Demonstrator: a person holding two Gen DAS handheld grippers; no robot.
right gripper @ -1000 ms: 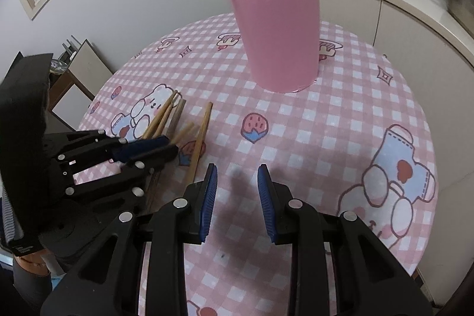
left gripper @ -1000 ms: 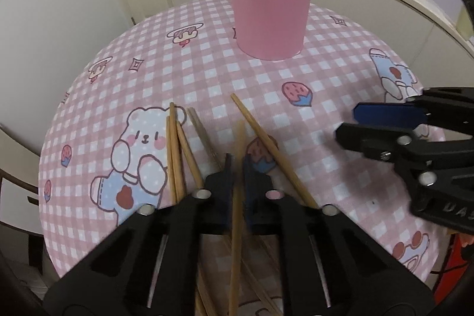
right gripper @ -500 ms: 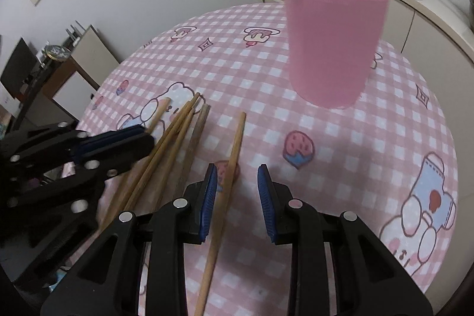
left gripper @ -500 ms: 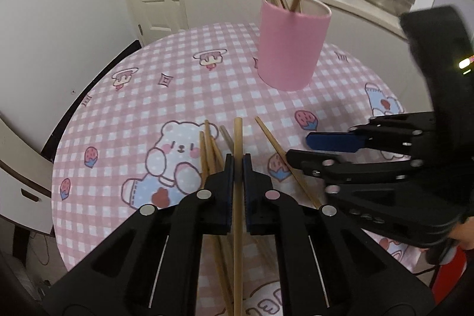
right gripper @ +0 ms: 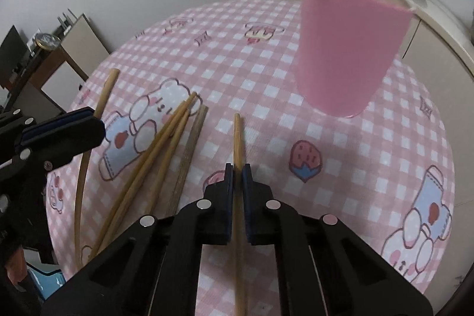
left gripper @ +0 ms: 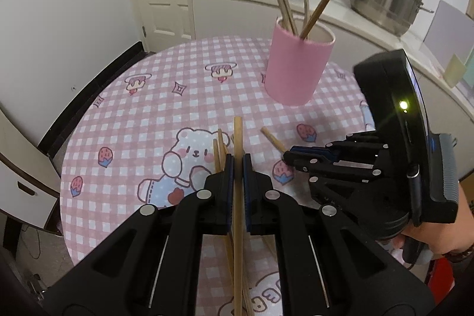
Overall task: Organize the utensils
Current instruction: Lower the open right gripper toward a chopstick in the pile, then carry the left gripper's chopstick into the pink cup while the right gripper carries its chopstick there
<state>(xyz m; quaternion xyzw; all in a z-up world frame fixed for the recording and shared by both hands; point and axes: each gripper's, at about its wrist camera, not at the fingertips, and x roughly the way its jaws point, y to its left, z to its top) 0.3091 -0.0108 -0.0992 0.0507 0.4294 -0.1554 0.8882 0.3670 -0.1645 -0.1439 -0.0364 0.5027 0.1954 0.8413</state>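
Since a second ago, right gripper (right gripper: 237,168) is clamping a chopstick (right gripper: 237,135) on the tablecloth (right gripper: 340,156); left gripper (left gripper: 238,158) is gripping another (left gripper: 238,135). Left view alone is showing the hand (left gripper: 438,236), pink cup (left gripper: 296,70) upright beyond.

Right gripper (right gripper: 237,171) is no longer gaping over bare cloth: it is now clamping on a single chopstick (right gripper: 237,135), having shifted across the table (right gripper: 355,168) toward the loose pile (right gripper: 154,156). Its jaws are closing, pads against the stick.

Left gripper (left gripper: 237,165) is rising with its own chopstick (left gripper: 238,138), which is now clear of the pile instead of lying among it.

Pink holder (left gripper: 297,65) is sitting farther off in the left wrist view, its sticks now fully in frame.
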